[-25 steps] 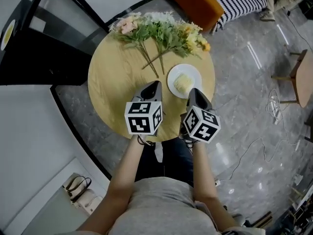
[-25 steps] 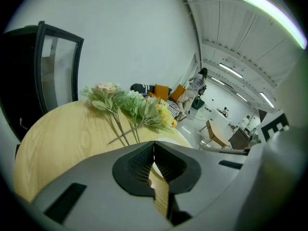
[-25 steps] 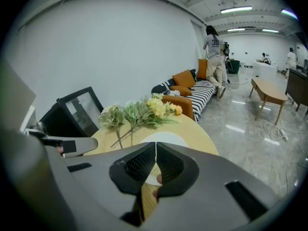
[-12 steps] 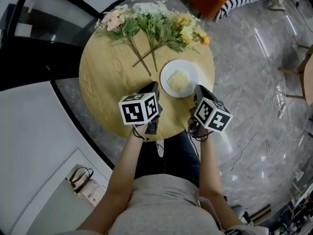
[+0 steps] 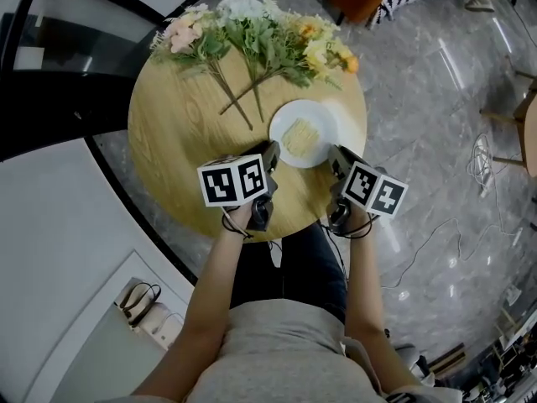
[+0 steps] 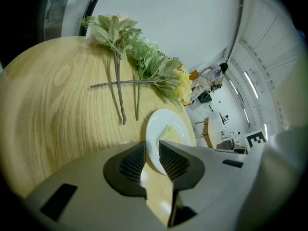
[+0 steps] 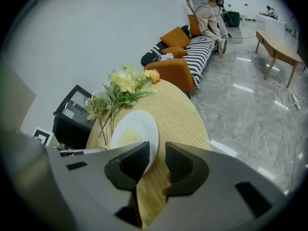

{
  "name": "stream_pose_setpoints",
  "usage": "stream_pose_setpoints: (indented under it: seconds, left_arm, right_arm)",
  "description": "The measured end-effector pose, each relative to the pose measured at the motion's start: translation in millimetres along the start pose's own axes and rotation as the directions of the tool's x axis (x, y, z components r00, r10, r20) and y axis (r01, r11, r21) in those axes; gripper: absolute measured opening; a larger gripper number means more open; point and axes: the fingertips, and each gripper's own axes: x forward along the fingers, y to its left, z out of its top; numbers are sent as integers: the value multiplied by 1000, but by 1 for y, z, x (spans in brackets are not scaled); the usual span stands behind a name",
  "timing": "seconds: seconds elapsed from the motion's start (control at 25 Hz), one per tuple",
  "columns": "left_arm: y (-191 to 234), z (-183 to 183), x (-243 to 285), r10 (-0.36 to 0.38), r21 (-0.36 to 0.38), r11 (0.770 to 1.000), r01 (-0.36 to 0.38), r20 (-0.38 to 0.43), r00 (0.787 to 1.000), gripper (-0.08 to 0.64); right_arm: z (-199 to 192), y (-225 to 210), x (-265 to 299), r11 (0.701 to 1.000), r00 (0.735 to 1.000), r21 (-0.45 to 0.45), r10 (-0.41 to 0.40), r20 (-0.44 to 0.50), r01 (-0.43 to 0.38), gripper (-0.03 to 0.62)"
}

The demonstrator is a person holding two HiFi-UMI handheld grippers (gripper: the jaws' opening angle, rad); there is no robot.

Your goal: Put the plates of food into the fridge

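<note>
Left claw (image 6: 152, 154): jaws slightly apart at the left rim of the plate (image 6: 155, 129); the rim's edge shows in the gap, and the jaws are not closed on it.
Right claw (image 7: 157, 160): jaws apart at the plate's right rim, which runs behind one jaw; bare wood shows in the gap.
Plate: white, lying flat on the round wooden desk (image 5: 172, 133), between the two claws, toward the person's side.
Food (image 5: 300, 134): a pale yellow heap in the middle of the plate.
Flowers (image 5: 260, 40): a bunch lying on the desk's far side, stems pointing toward the plate.
Floor (image 5: 436, 99): grey and glossy, around the desk.
Sofa (image 7: 179, 70): orange, beyond the desk.
</note>
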Motion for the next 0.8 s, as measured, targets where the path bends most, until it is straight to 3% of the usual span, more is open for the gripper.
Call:
stream_pose_setpoints:
  seconds: [0.8]
  left_arm:
    - [15, 5, 9, -13, -96, 995, 8, -45, 999, 86]
  right_arm:
    - [0, 7, 8, 982, 982, 134, 151, -117, -135, 101]
